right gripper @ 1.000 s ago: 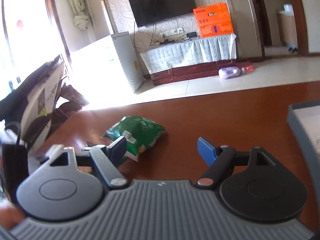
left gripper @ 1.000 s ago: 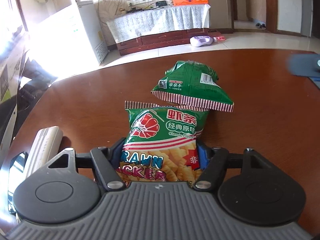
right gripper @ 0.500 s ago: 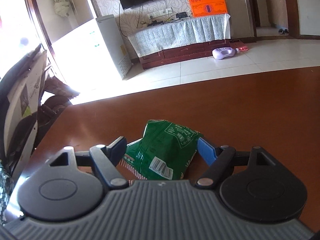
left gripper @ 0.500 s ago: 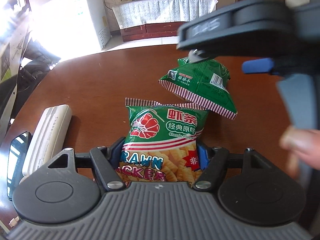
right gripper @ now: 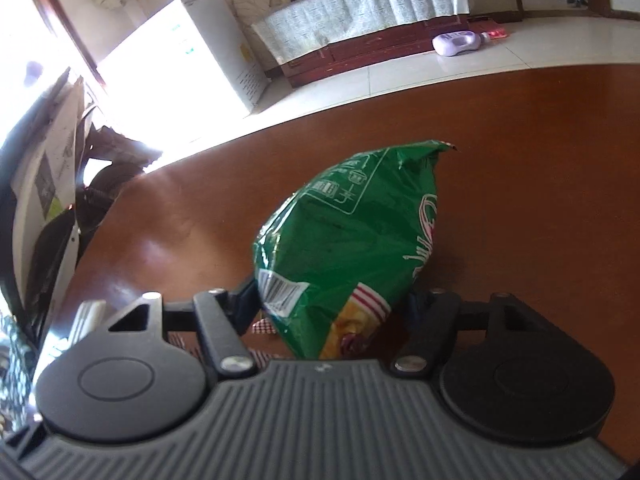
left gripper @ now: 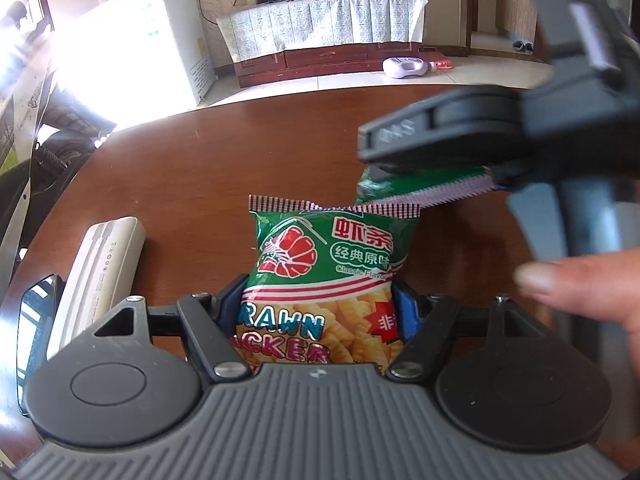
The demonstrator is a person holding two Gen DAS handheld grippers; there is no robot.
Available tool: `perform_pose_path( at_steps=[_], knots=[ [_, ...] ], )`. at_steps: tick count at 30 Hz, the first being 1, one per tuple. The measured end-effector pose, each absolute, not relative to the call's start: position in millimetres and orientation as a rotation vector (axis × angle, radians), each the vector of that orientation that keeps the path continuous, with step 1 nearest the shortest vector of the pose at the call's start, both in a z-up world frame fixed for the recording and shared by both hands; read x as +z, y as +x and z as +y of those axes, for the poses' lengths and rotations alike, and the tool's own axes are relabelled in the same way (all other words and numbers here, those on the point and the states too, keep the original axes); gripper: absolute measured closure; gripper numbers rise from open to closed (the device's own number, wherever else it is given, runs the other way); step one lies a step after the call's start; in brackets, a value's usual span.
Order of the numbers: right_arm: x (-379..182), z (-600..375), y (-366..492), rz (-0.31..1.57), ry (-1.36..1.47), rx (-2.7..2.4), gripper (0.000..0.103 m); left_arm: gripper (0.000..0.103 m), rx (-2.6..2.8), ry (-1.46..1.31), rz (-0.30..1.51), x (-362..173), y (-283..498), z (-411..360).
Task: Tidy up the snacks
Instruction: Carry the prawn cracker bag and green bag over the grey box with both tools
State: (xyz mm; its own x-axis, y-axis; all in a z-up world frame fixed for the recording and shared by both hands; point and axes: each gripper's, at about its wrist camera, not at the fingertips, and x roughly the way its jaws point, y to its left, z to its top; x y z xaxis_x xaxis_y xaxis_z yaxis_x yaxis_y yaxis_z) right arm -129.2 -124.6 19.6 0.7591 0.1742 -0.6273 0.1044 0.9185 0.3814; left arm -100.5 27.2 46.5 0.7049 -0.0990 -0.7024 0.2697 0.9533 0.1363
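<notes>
My left gripper [left gripper: 316, 312] is shut on a green prawn cracker bag [left gripper: 332, 264], which lies face up on the brown table [left gripper: 200, 168]. My right gripper [right gripper: 332, 304] is shut on a second green snack bag [right gripper: 352, 232] and holds it tilted up, its back side toward the camera. In the left wrist view the right gripper [left gripper: 500, 140] sits over that second bag [left gripper: 424, 192], just behind and to the right of the first bag, with a hand [left gripper: 580, 284] on it.
A white remote-like device [left gripper: 100, 272] and a dark phone [left gripper: 32, 320] lie at the table's left edge. A grey tray part [left gripper: 568, 216] is at the right. Beyond the table are a white fridge [left gripper: 160, 40], a TV cabinet [left gripper: 320, 32] and tiled floor.
My right gripper has closed on the second bag and tipped it up off the table. My left gripper stays shut on the prawn cracker bag, hardly moved.
</notes>
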Motion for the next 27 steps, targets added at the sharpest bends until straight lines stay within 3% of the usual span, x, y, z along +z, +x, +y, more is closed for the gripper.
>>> perform_pose_path(
  at_steps=[12, 27],
  knots=[
    [39.4, -169.3, -213.0, 0.648, 0.143, 0.080, 0.038, 0.025, -0.281, 0.346, 0.690, 36.5, -118.5, -15.1],
    [49.3, -242.7, -307.5, 0.594, 0.044, 0.063, 0.038, 0.027, -0.341, 0.333, 0.639, 34.3, -145.2, -79.2]
  ],
)
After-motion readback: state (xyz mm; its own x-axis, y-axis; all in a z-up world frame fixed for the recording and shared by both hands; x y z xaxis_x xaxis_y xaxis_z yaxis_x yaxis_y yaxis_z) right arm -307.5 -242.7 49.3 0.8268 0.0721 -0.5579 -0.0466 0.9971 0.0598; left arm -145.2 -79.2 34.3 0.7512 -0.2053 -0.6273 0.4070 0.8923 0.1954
